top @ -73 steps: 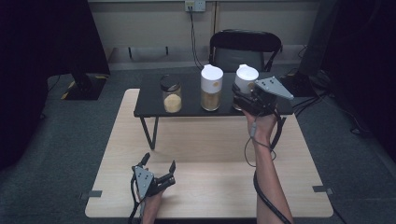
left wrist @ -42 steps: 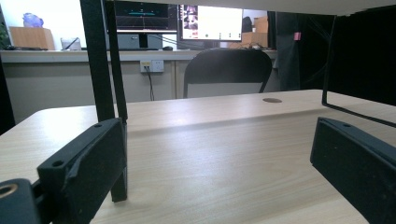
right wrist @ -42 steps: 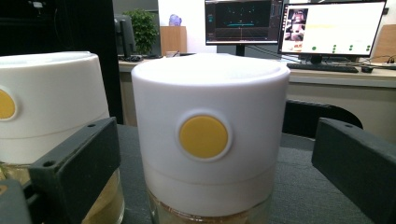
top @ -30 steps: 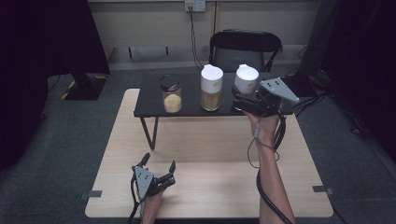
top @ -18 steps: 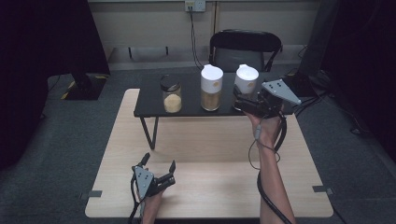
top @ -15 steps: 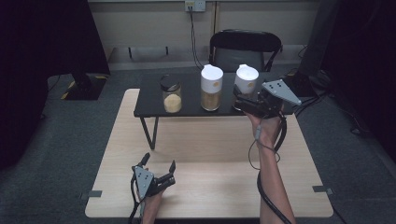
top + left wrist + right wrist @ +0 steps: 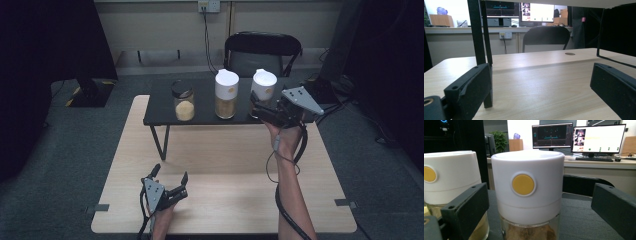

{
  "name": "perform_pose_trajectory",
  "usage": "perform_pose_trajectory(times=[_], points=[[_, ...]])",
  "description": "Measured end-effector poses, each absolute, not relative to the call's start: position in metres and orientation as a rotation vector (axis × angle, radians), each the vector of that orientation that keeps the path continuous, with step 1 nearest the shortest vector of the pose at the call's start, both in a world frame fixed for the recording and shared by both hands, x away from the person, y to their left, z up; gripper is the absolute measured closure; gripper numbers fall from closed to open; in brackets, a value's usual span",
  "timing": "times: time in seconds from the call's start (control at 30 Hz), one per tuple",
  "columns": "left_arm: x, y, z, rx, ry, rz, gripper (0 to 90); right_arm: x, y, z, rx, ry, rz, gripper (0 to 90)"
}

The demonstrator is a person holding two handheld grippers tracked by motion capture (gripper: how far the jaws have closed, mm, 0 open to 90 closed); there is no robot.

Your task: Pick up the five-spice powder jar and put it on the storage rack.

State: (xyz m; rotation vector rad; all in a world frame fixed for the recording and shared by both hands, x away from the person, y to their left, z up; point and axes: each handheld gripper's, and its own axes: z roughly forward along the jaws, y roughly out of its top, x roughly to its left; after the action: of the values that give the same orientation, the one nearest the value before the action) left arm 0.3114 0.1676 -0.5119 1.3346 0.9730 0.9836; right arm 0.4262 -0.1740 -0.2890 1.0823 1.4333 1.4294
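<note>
A: Right hand-held gripper (image 7: 256,107) status?
B: Jaws stood open astride the right white-lidded jar (image 7: 527,195) on the black shelf (image 7: 160,112).
A: Contents?
B: The right gripper view showed brown granules; the high view showed the lidless jar (image 7: 183,100) holding yellow grains.
A: Left hand-held gripper (image 7: 170,175)?
B: Open, on the worktop (image 7: 235,155).

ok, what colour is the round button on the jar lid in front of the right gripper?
Yellow, on a white lid. Clearest in the right gripper view.
</note>
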Motion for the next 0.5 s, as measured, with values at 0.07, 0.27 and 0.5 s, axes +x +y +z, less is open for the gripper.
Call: perform_pose_trajectory(times=[0.07, 0.27, 0.5], points=[[0.311, 0.168, -0.512, 1.335, 0.974, 0.984, 3.0, 0.425, -0.174, -0.289, 1.081, 1.434, 1.43, 0.5], [0.311, 0.168, -0.512, 1.335, 0.975, 0.987, 2.9, 0.422, -0.173, -0.29, 1.069, 1.419, 1.423, 0.7], [0.311, 0.168, -0.512, 1.336, 0.974, 0.984, 2.9, 0.415, -0.176, -0.29, 1.067, 1.395, 1.432, 0.9]])
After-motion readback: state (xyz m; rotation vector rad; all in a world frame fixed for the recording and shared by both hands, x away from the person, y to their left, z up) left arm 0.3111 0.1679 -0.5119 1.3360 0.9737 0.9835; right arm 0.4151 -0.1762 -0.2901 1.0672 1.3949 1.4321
